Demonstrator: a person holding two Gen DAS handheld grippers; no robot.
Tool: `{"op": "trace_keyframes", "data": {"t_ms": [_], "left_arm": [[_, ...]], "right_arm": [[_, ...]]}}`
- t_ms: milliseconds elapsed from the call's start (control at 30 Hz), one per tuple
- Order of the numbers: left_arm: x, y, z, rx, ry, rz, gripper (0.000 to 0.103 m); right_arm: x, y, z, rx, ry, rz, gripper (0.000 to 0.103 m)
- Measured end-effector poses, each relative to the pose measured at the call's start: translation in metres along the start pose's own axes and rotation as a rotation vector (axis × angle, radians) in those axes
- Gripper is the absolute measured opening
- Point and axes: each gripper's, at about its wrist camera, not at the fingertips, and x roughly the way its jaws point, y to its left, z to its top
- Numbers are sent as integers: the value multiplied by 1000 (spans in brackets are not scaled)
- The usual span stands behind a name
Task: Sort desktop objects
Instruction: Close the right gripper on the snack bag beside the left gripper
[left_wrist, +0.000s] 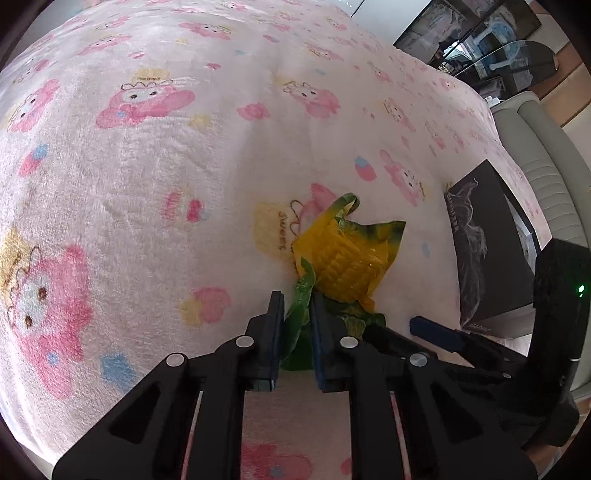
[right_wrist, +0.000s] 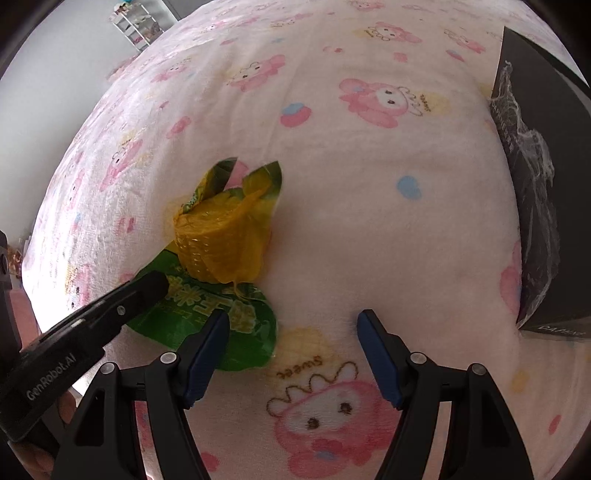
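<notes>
Softly napped and fuzzy, the pink fleece blanket (left_wrist: 155, 177) printed with cartoon characters covers the whole surface. On it lies the crinkly plastic packet of corn (left_wrist: 343, 266), its clear yellow-tinted upper part moulded tightly over the ridged rows of kernels, its lower end glossy green with printed yellow characters (right_wrist: 221, 314). The torn top flares into pointed green-and-yellow flaps.

The left tool (left_wrist: 297, 314), black hard plastic with dark blue pads, is pressed nearly together and pinches the thin green edge of the packet between its fingers; the packet's body rests on the blanket just ahead of the fingertips. The right tool (right_wrist: 291, 321) stands spread wide, its blue-padded fingers (right_wrist: 373, 332) apart, with one finger just over the packet's green corner and nothing between them but blanket.

To the right lies a matte black rectangular box (right_wrist: 543, 192) with a wispy white pattern and small lettering on its side, well apart from the packet.
</notes>
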Motion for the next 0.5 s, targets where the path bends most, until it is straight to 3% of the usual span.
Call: {"op": "trace_keyframes", "data": {"t_ms": [233, 400, 500], "left_arm": [[6, -8, -10, 20, 36, -6, 10], [4, 1, -1, -39, 25, -40, 12], [15, 3, 2, -36, 48, -14, 10]], "right_arm": [[-9, -6, -2, 26, -12, 1, 70], [-13, -10, -5, 43, -12, 7, 70], [-6, -7, -9, 43, 9, 24, 70]]}}
